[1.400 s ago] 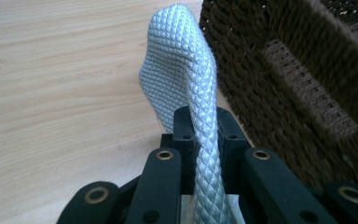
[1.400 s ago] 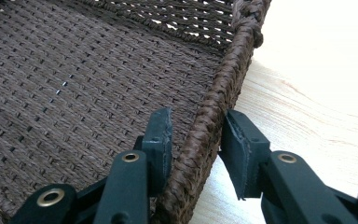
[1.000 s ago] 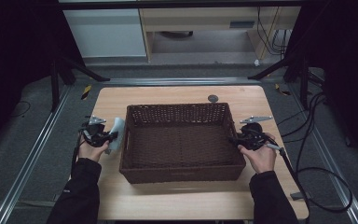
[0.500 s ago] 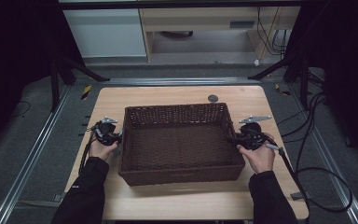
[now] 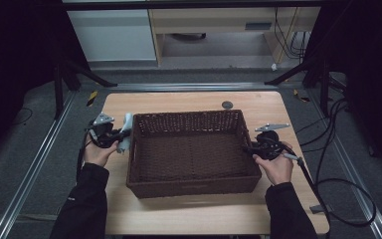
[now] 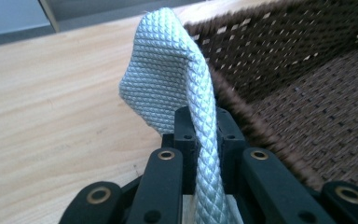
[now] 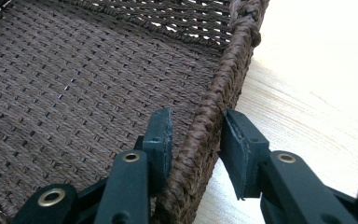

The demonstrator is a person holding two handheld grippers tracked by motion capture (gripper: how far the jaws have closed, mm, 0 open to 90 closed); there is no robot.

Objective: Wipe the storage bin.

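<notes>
1. Left gripper (image 5: 120, 139): jaws pressed together (something pinched between them), pointing toward table centre; seen close in the left gripper view (image 6: 204, 126).
2. Left hand (image 5: 97, 153): wrapped round the grip, forearm in a dark sleeve coming from the bottom edge.
3. Right gripper (image 5: 247, 149): jaws parted, pointing inward; gap clear in the right gripper view (image 7: 196, 135).
4. Right hand (image 5: 278, 167): holds the grip, cable trailing off behind.
</notes>
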